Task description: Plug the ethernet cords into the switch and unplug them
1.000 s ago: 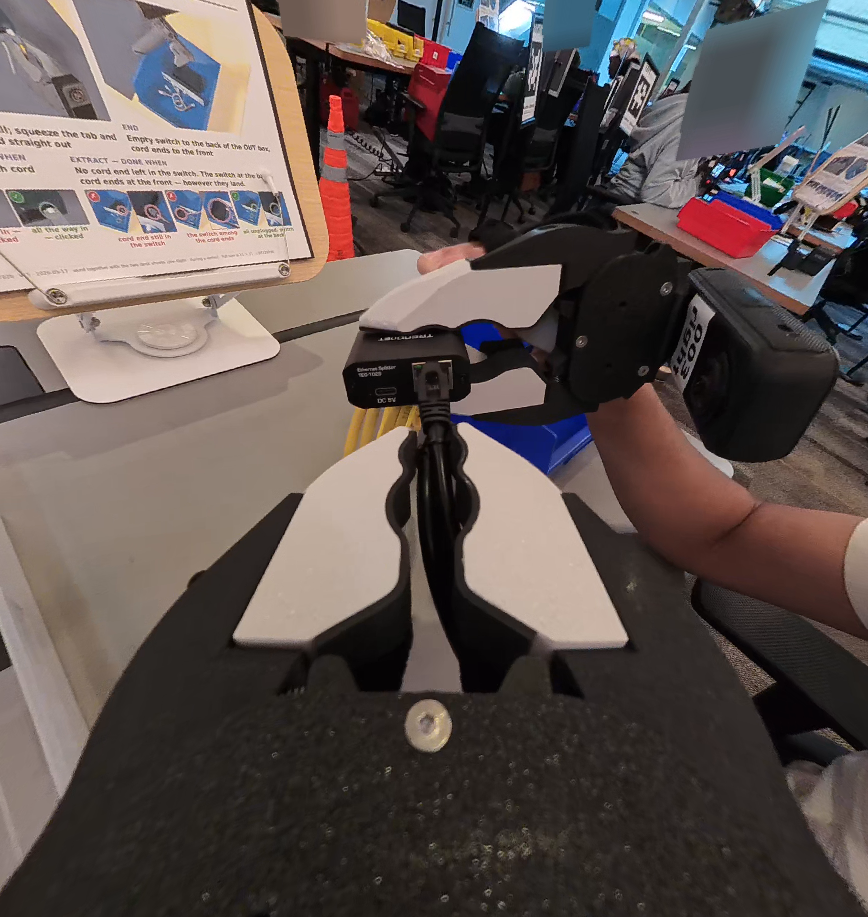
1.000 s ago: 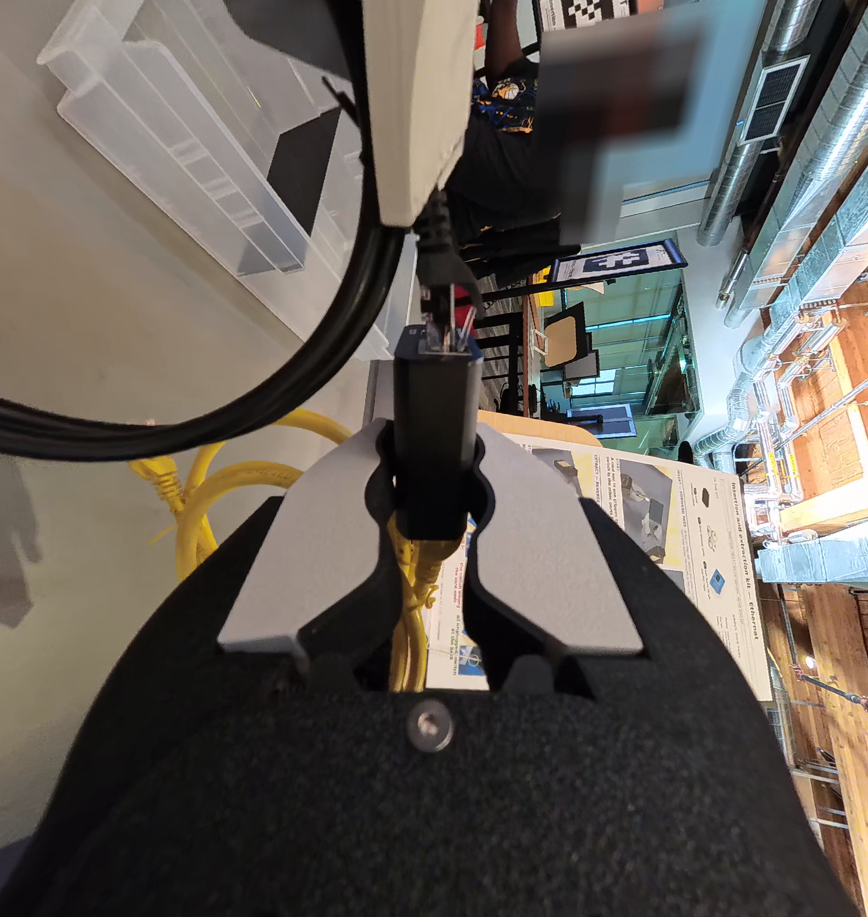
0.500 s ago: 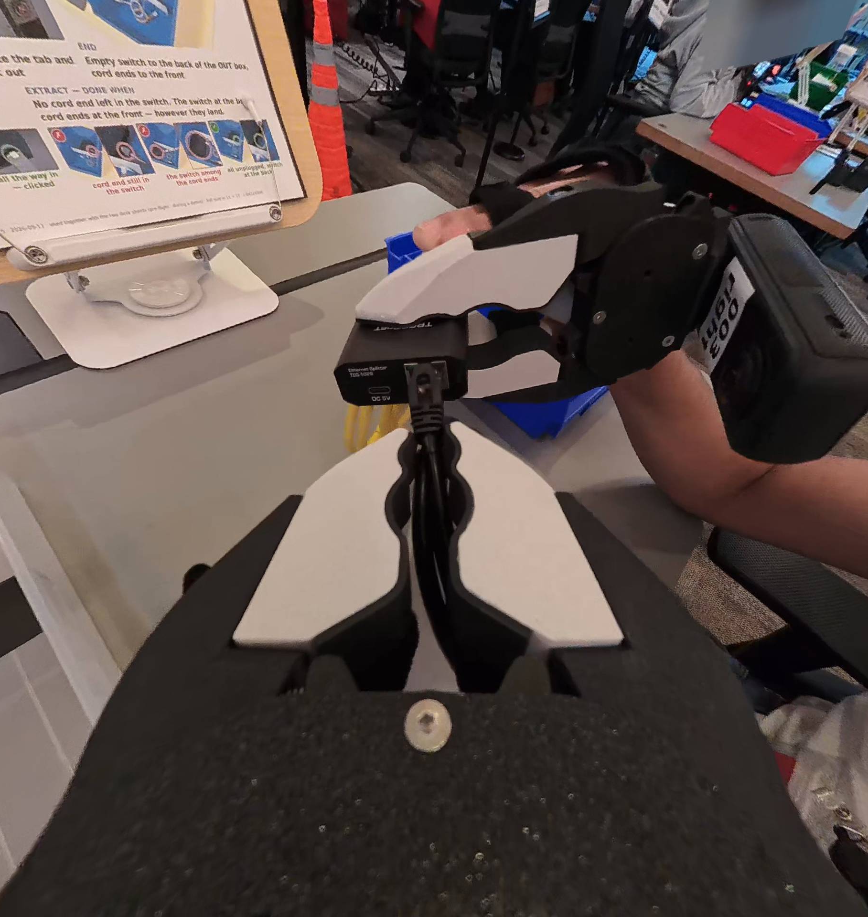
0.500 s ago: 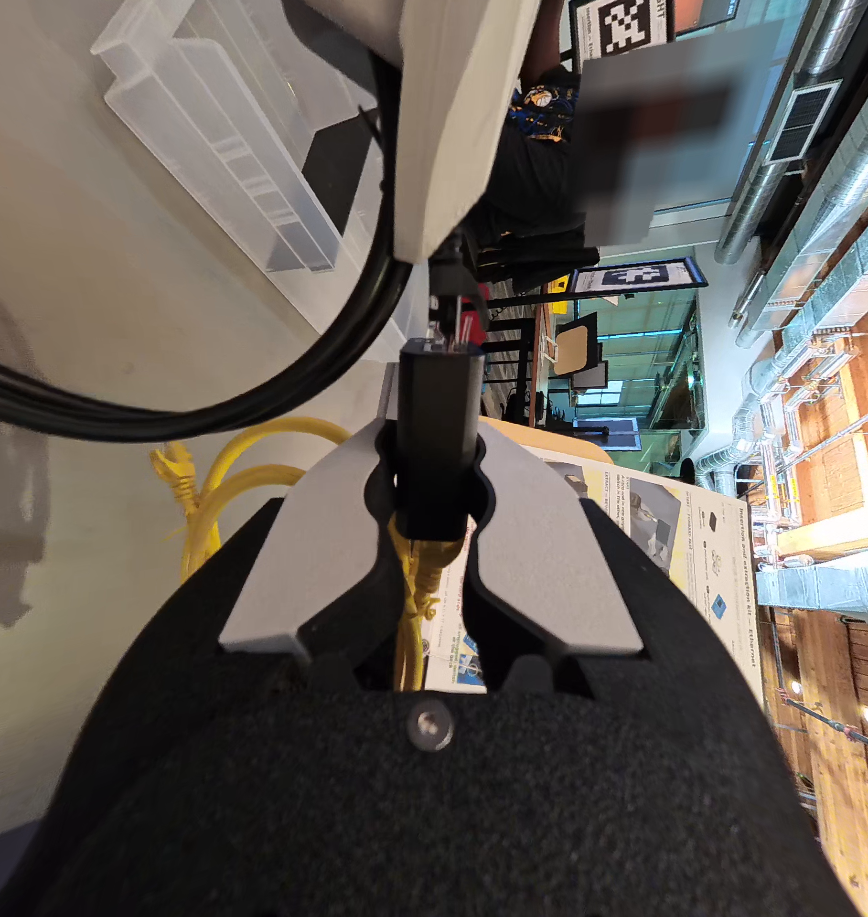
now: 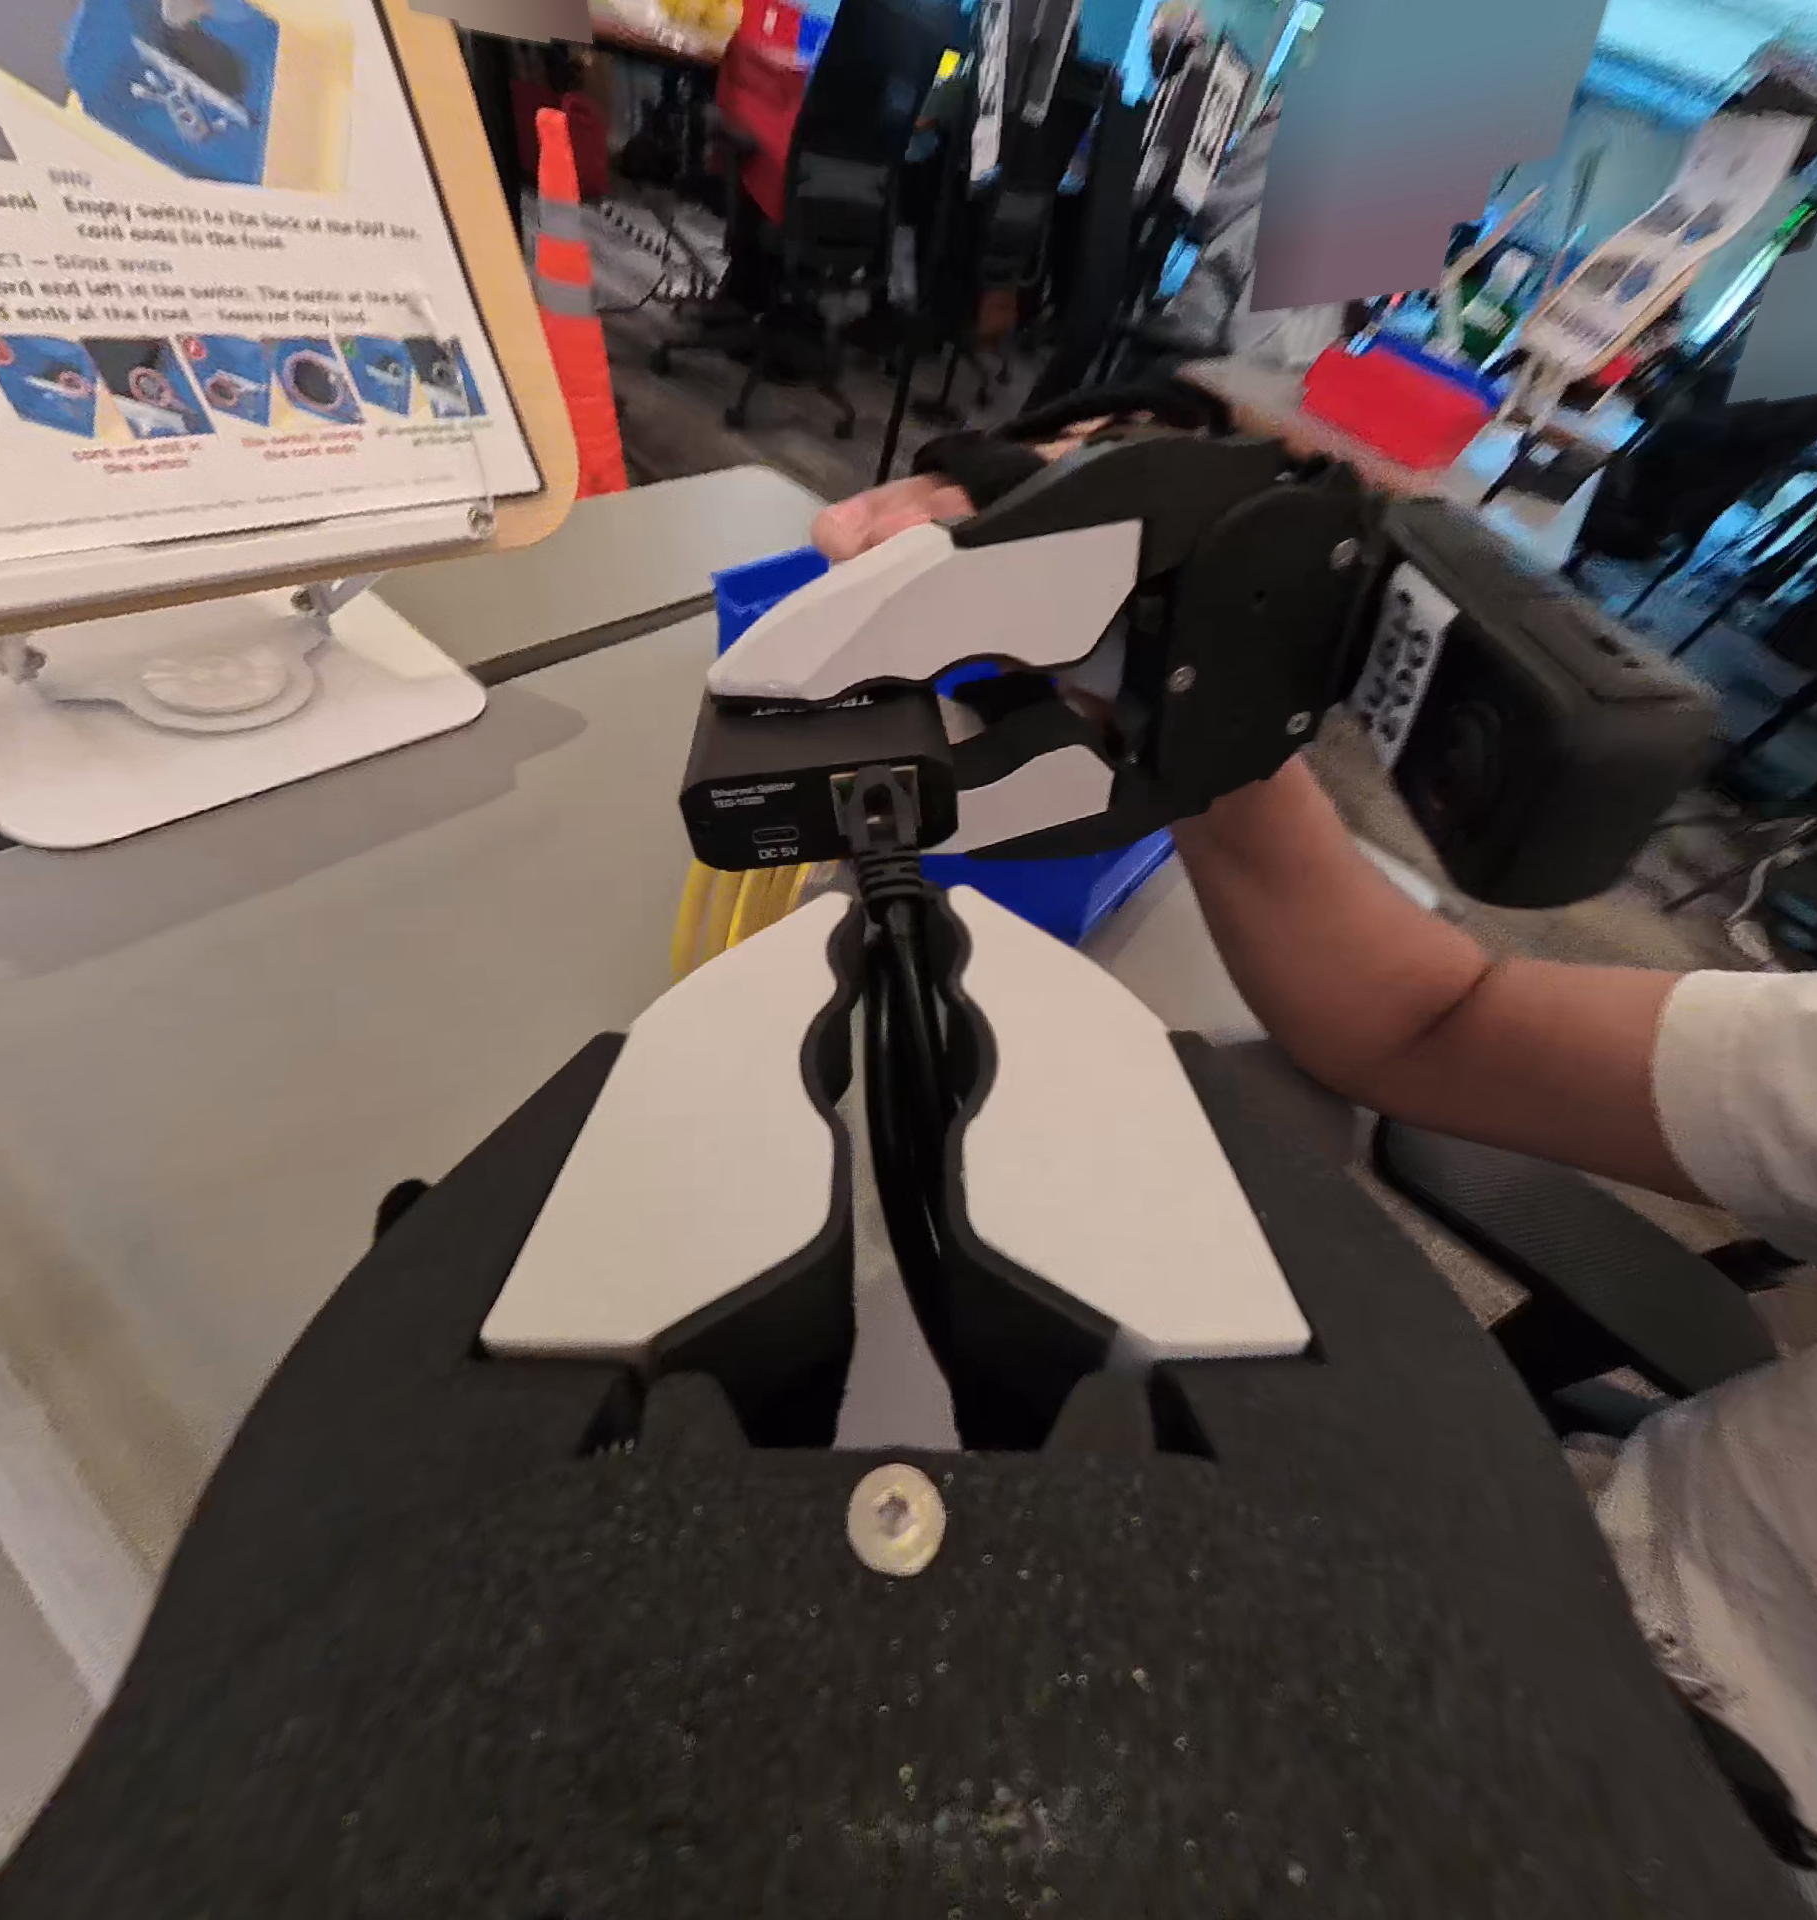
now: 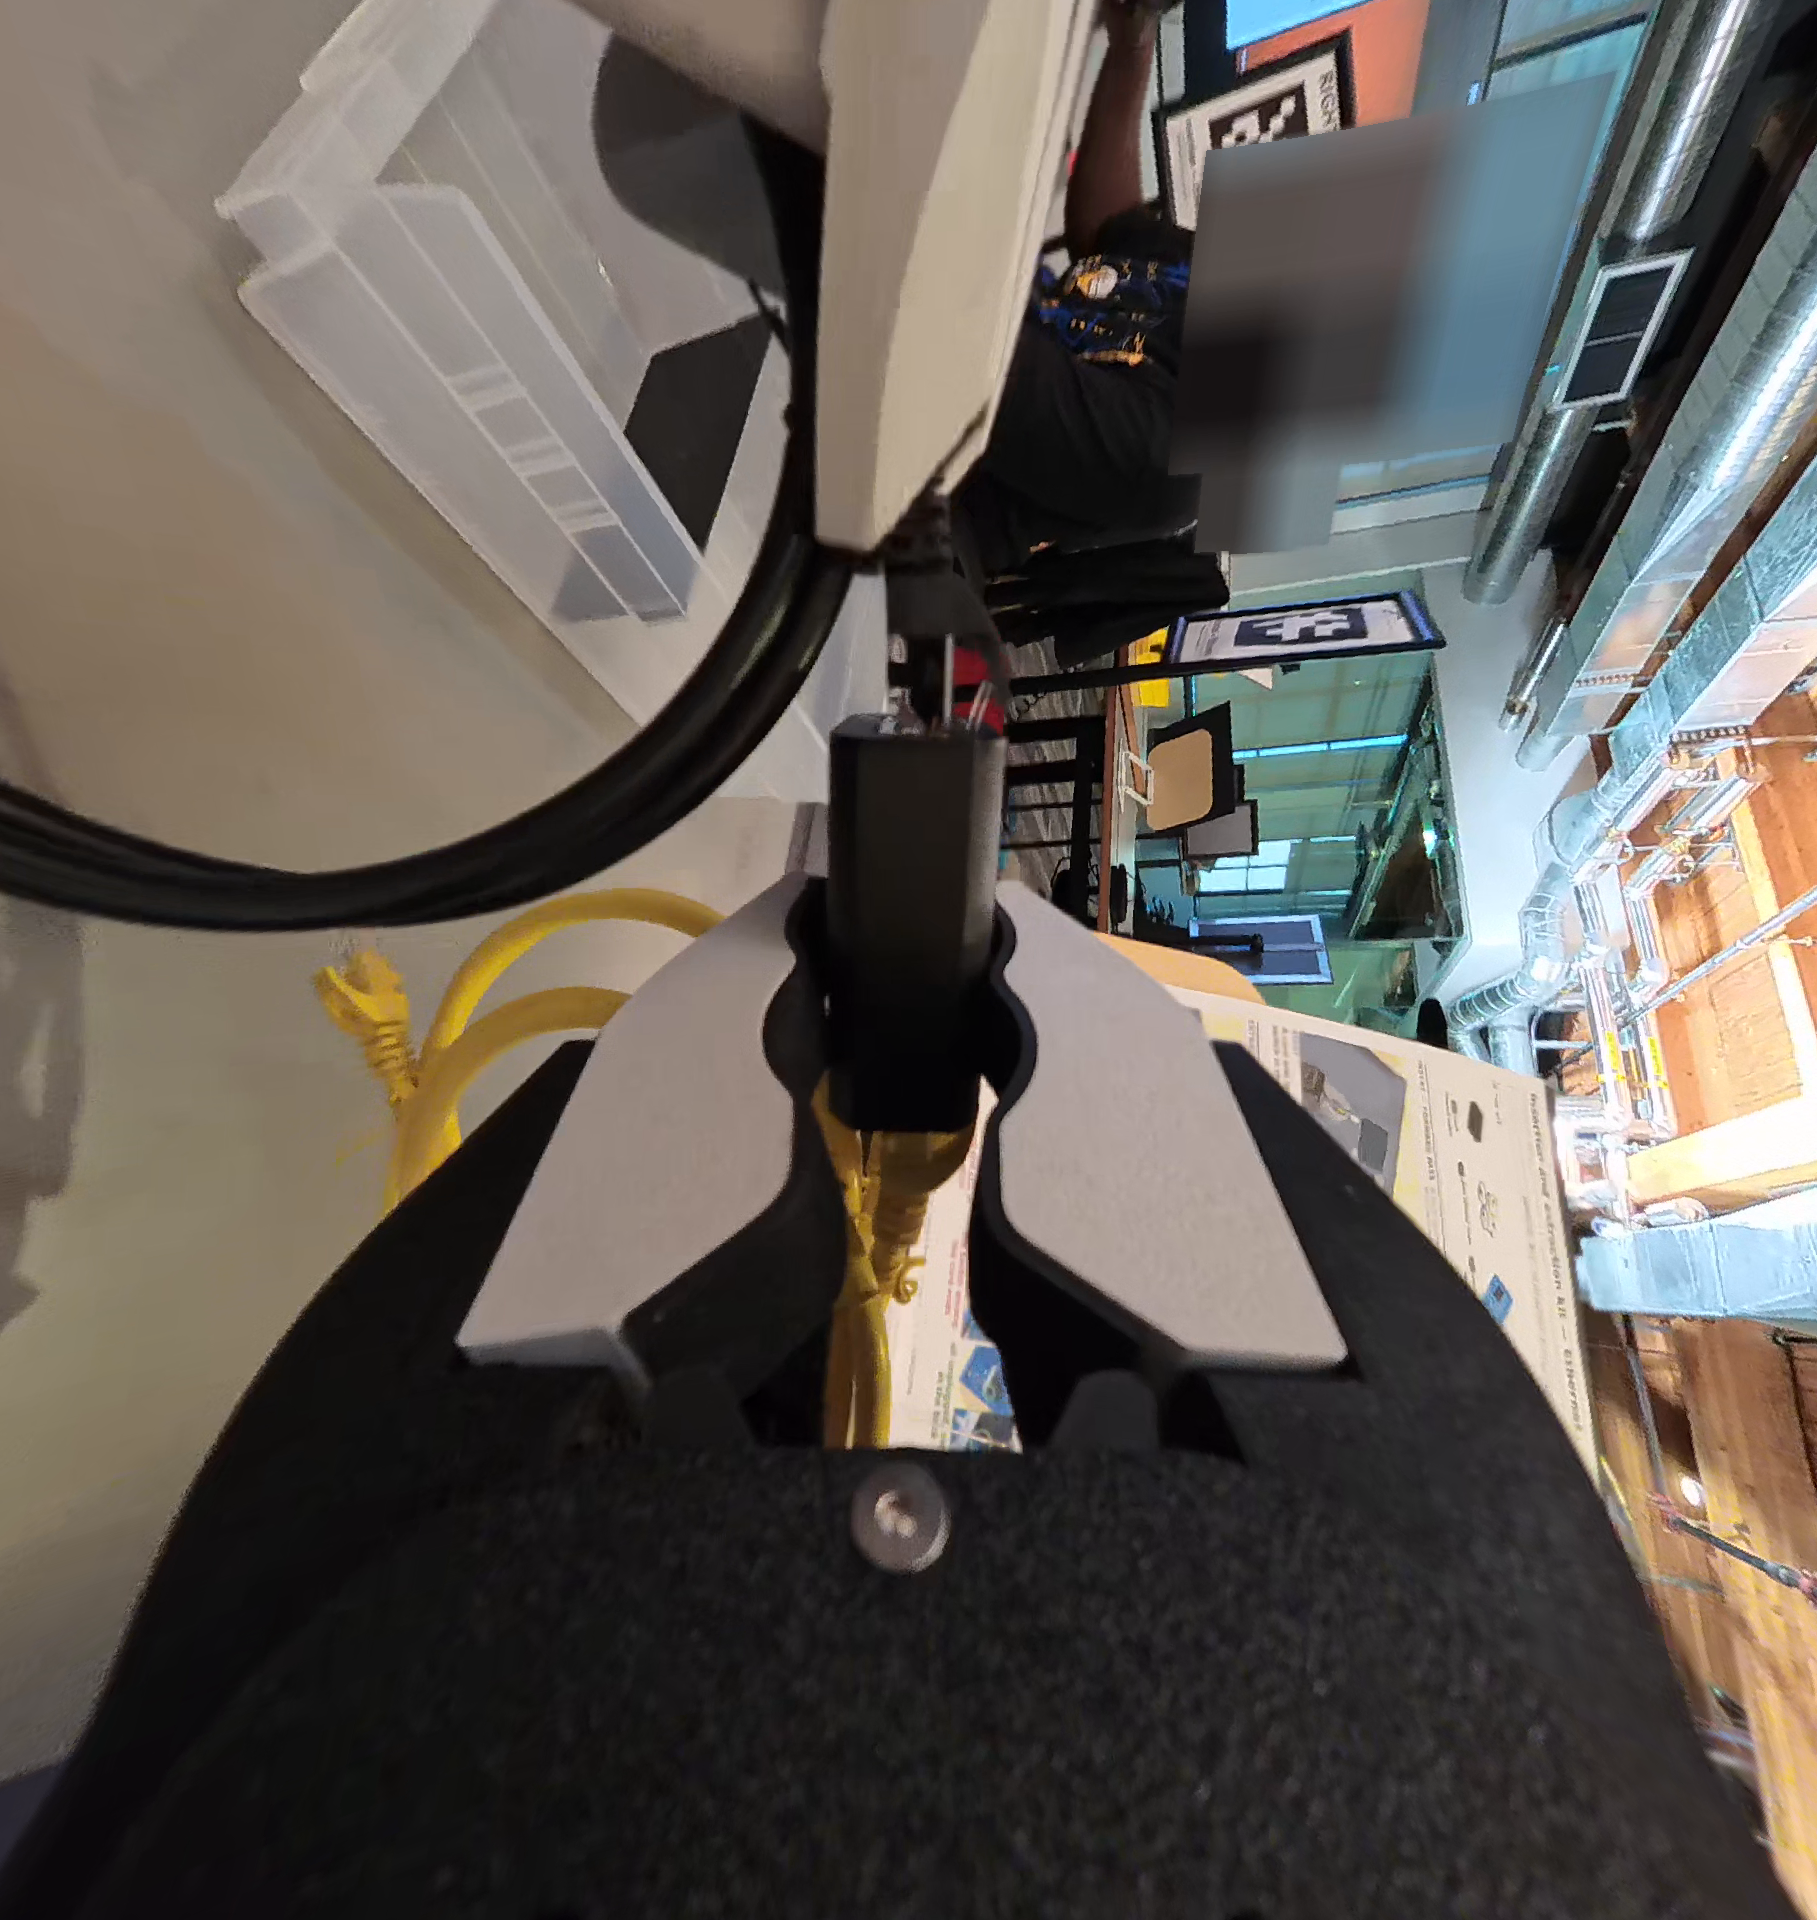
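Your right gripper (image 5: 831,769) clamps the small, rigid switch (image 5: 816,784); your left gripper (image 5: 899,935) pinches the springy black cord (image 5: 909,1091) just behind its plug (image 5: 880,821), seated in the switch's port. Grip that stiff boot.

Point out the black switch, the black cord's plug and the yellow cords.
black switch (image 5: 769,800), left wrist view, its front face.
black cord's plug (image 5: 880,821), left wrist view, the connector body.
yellow cords (image 6: 488,961), right wrist view, a loop.

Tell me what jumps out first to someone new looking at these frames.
Center frame, the right gripper clamps a small black switch in mid-air above the grey table. The left gripper holds a black ethernet cord, its plug at the switch's port. Yellow cords lie on the table beneath.
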A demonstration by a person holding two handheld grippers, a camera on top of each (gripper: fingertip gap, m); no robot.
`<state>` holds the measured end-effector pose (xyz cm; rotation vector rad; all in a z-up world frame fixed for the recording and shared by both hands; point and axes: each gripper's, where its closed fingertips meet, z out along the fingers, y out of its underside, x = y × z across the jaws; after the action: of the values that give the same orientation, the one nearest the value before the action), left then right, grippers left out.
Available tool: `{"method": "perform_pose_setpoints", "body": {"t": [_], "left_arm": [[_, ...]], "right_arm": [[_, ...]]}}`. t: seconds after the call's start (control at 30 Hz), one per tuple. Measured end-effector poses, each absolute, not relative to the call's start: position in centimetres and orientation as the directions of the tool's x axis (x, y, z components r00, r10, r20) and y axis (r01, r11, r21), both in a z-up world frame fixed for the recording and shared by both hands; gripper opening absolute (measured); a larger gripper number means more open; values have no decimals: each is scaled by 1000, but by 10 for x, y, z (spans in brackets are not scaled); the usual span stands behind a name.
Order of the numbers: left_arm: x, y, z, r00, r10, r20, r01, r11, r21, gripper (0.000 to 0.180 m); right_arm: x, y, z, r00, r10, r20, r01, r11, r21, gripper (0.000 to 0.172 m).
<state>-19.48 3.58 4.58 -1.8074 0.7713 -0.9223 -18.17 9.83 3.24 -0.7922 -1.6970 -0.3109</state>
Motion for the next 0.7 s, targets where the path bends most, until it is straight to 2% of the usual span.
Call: {"method": "perform_pose_setpoints", "body": {"t": [0.13, 0.2, 0.27, 0.33, 0.4, 0.57, 0.7], "left_arm": [[-233, 17, 54, 553, -794, 252, 62, -262, -963, 54], [-263, 5, 37, 607, -739, 291, 203, -210, -956, 57], [-279, -12, -6, 611, -698, 374, 303, -231, -925, 58], [-284, -23, -64, 649, -642, 409, 275, -303, -912, 58], [-277, -26, -98, 675, -615, 408, 175, -404, -898, 63], [-264, -22, -105, 693, -645, 322, 63, -391, -918, 65], [-258, -32, -101, 628, -656, 419, 128, -444, -887, 63]], "right_arm": [[-171, 105, 33, -105, 325, 940, 684, 710, -170, 25], [-165, 110, 33, -99, 334, 937, 690, 702, -178, 25], [-160, 112, 34, -91, 349, 933, 693, 694, -193, 25], [-157, 112, 37, -81, 359, 930, 687, 696, -208, 25], [-156, 112, 38, -79, 357, 931, 688, 695, -208, 25], [-155, 111, 40, -78, 355, 932, 693, 691, -205, 25], [-153, 109, 49, -33, 392, 919, 682, 681, -266, 25]]}}
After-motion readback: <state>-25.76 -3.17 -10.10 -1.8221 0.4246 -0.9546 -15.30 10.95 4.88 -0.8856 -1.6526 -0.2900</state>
